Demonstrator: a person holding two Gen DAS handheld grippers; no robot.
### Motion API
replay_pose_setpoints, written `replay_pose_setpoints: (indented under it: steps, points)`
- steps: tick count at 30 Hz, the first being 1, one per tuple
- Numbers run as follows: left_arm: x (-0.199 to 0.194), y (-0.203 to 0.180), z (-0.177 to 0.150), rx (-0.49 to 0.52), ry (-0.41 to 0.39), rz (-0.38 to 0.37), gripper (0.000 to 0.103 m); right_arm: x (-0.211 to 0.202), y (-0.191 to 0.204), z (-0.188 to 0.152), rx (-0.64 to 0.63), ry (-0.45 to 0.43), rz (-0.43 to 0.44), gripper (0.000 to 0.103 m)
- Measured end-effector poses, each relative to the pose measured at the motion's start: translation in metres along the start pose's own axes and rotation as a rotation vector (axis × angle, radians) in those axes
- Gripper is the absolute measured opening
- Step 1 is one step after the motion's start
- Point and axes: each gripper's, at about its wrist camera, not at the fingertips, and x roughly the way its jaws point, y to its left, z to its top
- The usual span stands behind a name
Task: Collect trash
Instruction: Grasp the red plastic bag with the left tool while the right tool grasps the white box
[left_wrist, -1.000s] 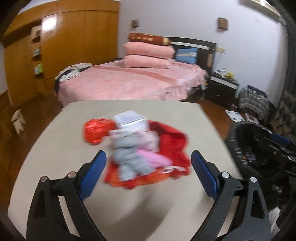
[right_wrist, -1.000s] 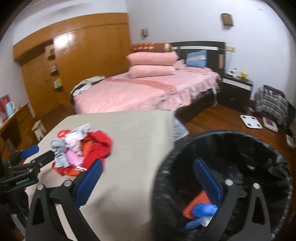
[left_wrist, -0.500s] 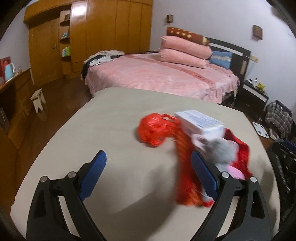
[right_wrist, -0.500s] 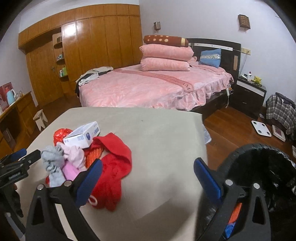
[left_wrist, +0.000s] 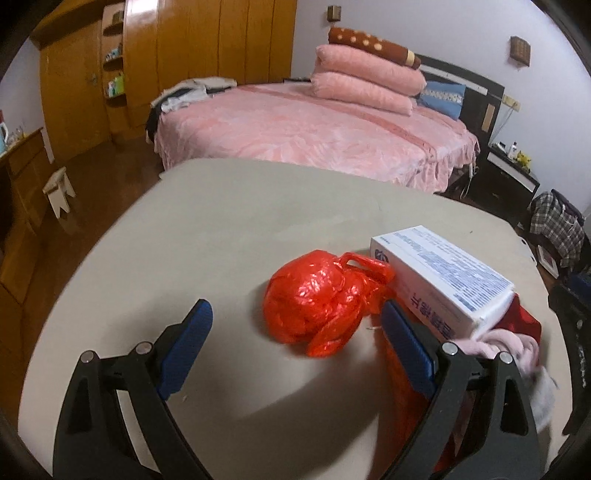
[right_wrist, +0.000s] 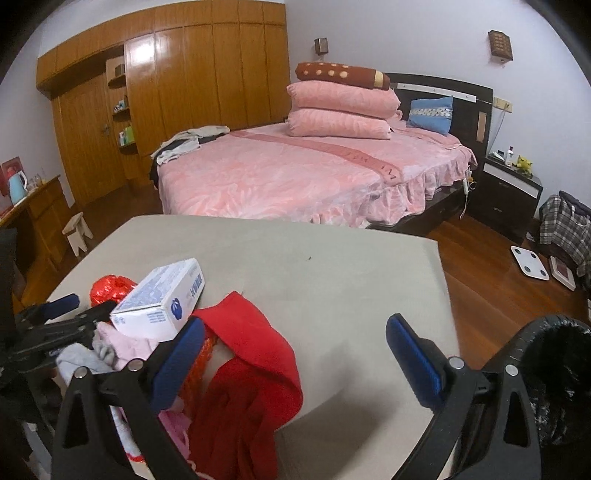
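White box (left_wrist: 439, 275) near the right edge of the surface: top face covered in fine blue print, too small to read; side face has large blue characters, not legible; a round blue logo on the end face. Same box in the right wrist view (right_wrist: 162, 301): print unreadable. Pink bed runner (right_wrist: 354, 155) carries faint lettering, unreadable.

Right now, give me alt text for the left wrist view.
The open left claw frames a crumpled red plastic bag on a beige table; a white box lies to its right, a pink bed behind.
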Motion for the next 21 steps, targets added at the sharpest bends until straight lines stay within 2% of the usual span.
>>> replay_pose_setpoints:
  steps: [3, 4, 5, 8, 12, 17, 21]
  points:
    - [0.012, 0.0, 0.004, -0.007, 0.038, -0.039, 0.077, 0.005, 0.002, -0.004, -0.006, 0.016, -0.003, 0.096]
    - [0.015, 0.0, 0.004, -0.006, 0.048, -0.049, 0.07, 0.007, 0.002, -0.004, -0.007, 0.02, -0.004, 0.096]
    - [0.02, 0.0, 0.004, -0.005, 0.067, -0.07, 0.058, 0.008, 0.002, -0.005, -0.008, 0.025, -0.005, 0.096]
    - [0.025, -0.005, 0.003, 0.008, 0.082, -0.097, 0.043, 0.01, 0.004, -0.008, -0.015, 0.033, -0.008, 0.096]
    - [0.023, -0.005, 0.002, 0.001, 0.061, -0.104, 0.04, 0.009, 0.007, -0.005, -0.017, 0.029, 0.0, 0.096]
    - [-0.002, 0.013, 0.003, -0.083, -0.018, -0.075, 0.04, -0.002, 0.016, 0.008, -0.027, -0.016, 0.028, 0.096]
    - [-0.01, 0.023, 0.003, -0.064, -0.033, 0.005, 0.04, -0.002, 0.031, 0.02, -0.032, -0.032, 0.065, 0.096]
